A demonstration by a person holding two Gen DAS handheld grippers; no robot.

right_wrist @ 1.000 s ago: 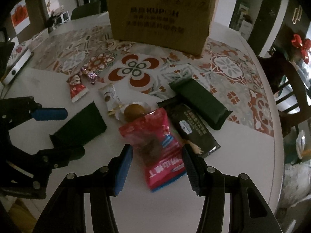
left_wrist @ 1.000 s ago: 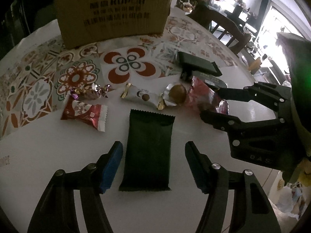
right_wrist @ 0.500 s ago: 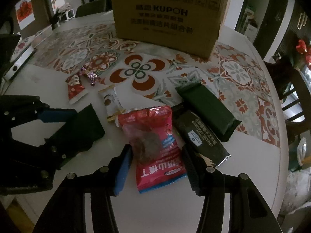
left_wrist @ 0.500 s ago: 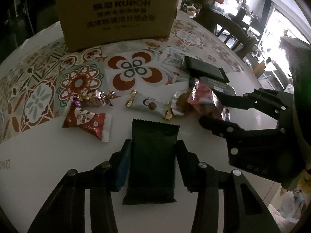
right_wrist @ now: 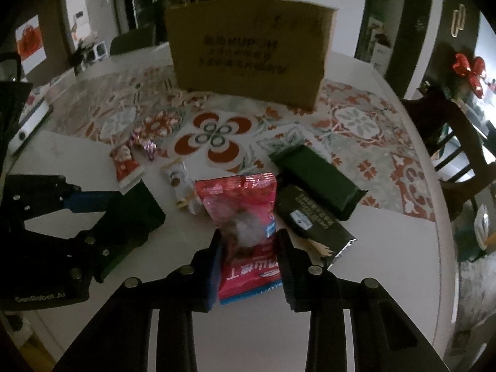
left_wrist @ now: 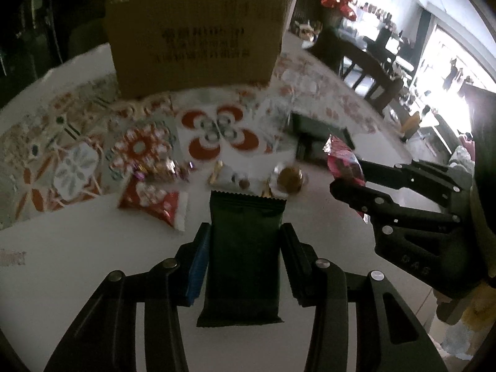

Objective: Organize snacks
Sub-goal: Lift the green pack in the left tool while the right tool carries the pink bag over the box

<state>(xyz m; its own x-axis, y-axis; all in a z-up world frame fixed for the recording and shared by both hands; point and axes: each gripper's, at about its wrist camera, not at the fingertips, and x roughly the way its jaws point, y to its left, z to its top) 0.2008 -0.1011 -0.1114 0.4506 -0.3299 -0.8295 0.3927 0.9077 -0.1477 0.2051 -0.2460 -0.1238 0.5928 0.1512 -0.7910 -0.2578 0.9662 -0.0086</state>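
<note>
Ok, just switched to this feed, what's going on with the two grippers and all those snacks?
Both grippers have a snack each. The left gripper is shut on a dark green flat wrapper, and the right gripper is shut on a red plastic snack bag. Several other sweets lie loose on the round white table, in front of a brown cardboard box.

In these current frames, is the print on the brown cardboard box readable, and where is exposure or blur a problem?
Left wrist view: motion blur smears the print on the brown cardboard box beyond reading, and the window at right is blown out white. Right wrist view: dim overall, the box print is soft with only "KUPO" partly legible; the fisheye bends the round table's white edge.
</note>
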